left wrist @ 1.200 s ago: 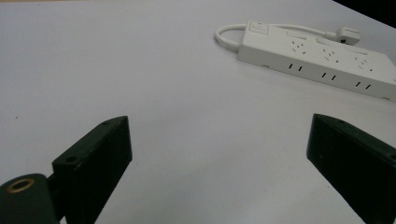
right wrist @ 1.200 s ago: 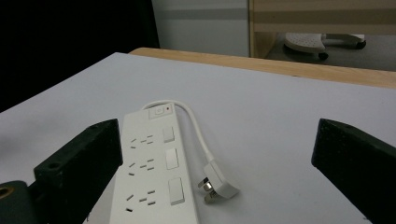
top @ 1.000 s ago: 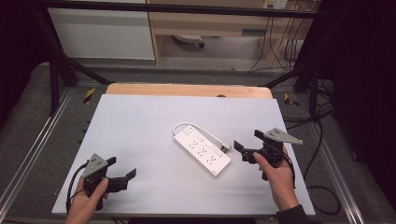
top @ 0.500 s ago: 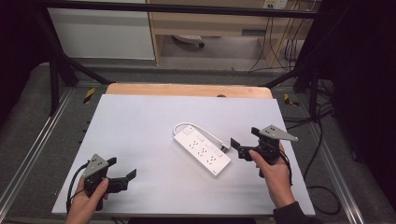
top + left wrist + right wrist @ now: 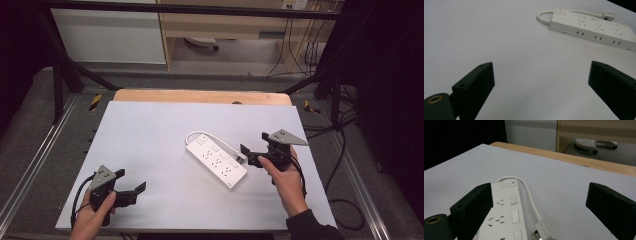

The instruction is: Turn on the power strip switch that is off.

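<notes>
A lab: metal frame [image 5: 60,75] rig, trailing cables [image 5: 305,50], bare worktable [image 5: 150,130].

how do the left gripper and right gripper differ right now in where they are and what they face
The left gripper sits near the table's front left corner, far from the power strip; the right gripper sits right beside the strip's plug. In the left gripper view the strip lies far ahead across bare table; in the right gripper view it lies partly between the jaws. Both are open, hand-held and empty.
</notes>
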A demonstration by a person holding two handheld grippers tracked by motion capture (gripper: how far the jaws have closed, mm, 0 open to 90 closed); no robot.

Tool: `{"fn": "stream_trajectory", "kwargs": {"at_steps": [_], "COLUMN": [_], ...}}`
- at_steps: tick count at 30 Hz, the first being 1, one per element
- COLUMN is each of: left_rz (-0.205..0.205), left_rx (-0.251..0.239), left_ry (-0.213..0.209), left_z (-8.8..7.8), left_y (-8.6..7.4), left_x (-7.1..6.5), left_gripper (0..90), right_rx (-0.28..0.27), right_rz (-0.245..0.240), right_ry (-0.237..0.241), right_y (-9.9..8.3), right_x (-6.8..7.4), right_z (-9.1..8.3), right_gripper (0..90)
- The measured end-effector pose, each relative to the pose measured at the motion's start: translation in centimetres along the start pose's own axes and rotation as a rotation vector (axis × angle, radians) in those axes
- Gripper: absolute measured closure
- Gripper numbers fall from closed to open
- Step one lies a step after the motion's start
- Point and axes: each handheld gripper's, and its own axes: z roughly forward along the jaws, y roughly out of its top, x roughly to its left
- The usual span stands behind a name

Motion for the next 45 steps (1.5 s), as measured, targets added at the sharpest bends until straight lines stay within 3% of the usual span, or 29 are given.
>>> {"fn": "stream_trajectory", "kwargs": {"at_steps": [18, 35, 45], "left_rz": [0.008, 0.011, 0.012], "left_rx": [0.006, 0.010, 0.009], "left_ry": [-0.007, -0.005, -0.004], "left_z": [0.0, 0.0, 0.0], "left_y": [-0.1, -0.1, -0.1], "left_x": [0.0, 0.1, 0.1], "left_gripper": [6.6, 6.6, 6.6], "right_rx": [0.024, 0.033, 0.025], "right_rz": [-0.027, -0.053, -0.036], "right_ry": [-0.006, 0.005, 0.034], "right_y": [0.9, 1.0, 0.6], "right_x": [0.3, 0.7, 0.7], "right_z": [1.7, 3.4, 5.1], "right_gripper": [17.2, 51.7, 68.8]}}
